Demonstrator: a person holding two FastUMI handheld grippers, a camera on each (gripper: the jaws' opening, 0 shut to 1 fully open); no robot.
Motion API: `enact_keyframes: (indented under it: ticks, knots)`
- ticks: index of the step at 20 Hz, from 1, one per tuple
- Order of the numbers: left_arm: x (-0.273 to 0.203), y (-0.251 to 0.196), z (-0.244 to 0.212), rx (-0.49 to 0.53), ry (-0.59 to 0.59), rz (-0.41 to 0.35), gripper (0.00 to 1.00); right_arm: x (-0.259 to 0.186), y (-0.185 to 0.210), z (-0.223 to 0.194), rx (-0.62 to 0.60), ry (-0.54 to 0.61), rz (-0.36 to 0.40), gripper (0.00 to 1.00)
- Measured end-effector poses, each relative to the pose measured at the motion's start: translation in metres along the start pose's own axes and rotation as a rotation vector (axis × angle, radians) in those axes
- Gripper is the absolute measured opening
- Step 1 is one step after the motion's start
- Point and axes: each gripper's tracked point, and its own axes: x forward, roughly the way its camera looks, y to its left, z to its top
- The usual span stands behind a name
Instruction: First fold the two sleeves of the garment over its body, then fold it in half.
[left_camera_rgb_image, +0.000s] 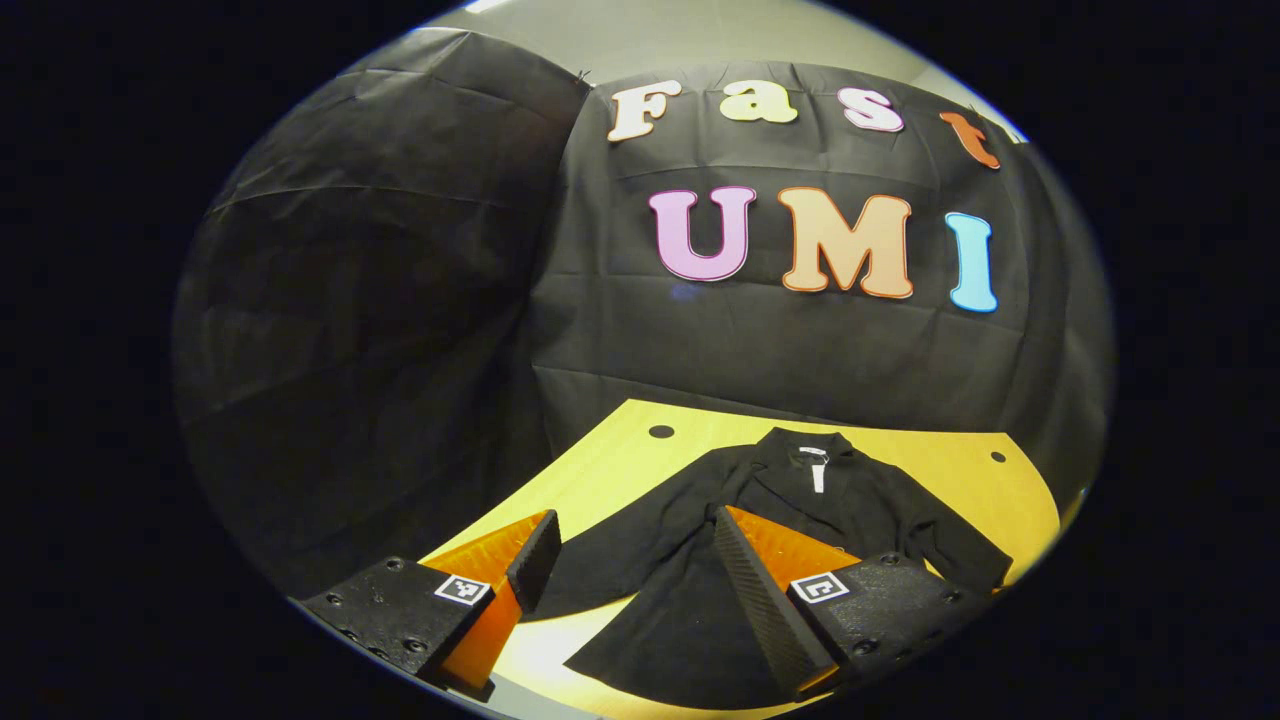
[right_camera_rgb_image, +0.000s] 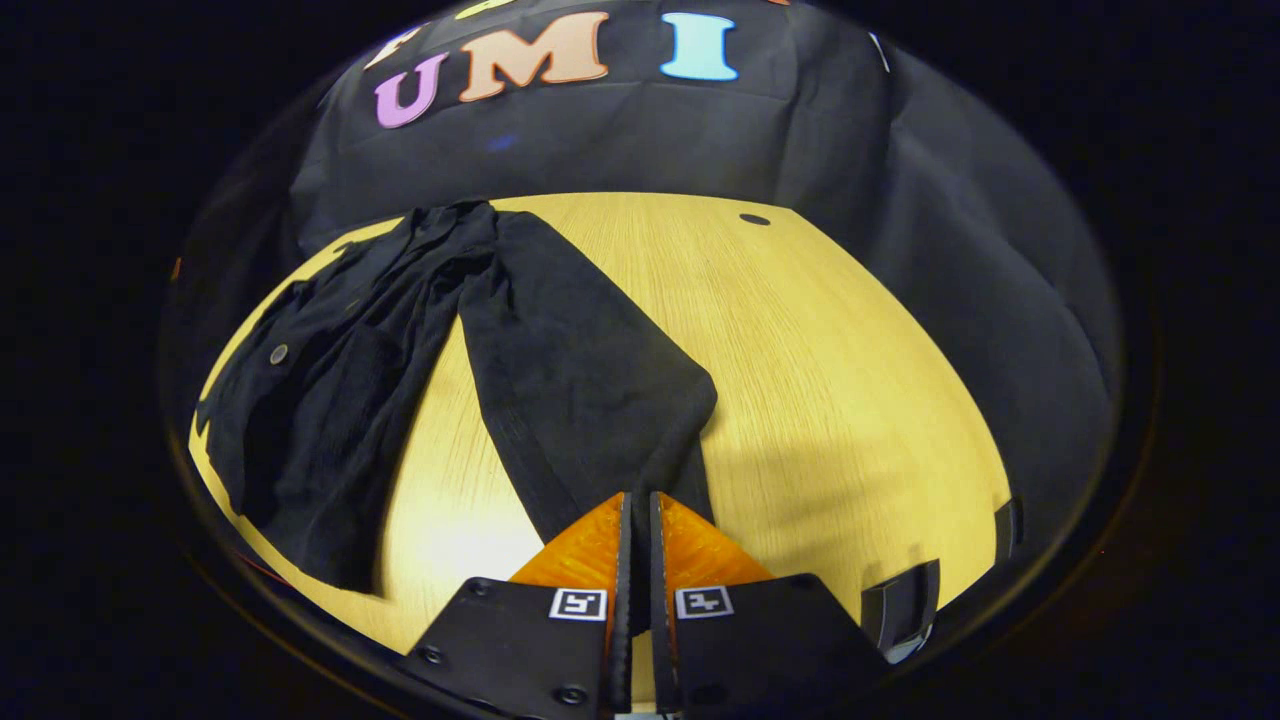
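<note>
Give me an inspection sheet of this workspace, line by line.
Surface: light wooden table with small dark holes near its far edge.
Job's things: black garment spread flat, collar toward the booth wall; one sleeve stretched out over the table.
Clutter: nothing seen.
Grippers: left tool open above the garment's lower part; right tool shut on the sleeve's cuff end.
Cables: nothing seen.
Surroundings: black cloth wall behind the table; dark brackets at the table's near edge.
</note>
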Motion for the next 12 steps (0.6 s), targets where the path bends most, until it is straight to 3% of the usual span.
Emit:
enact_keyframes:
  ticks: [3,12]
  knots:
    - [-0.004,0.000,-0.005,0.000,0.011,0.005,0.93,0.002,0.001,0.000,-0.012,0.012,0.014,0.03]
    - [-0.023,-0.006,-0.009,-0.013,0.005,0.041,0.93,0.002,0.003,0.003,-0.029,0.006,0.049,0.03]
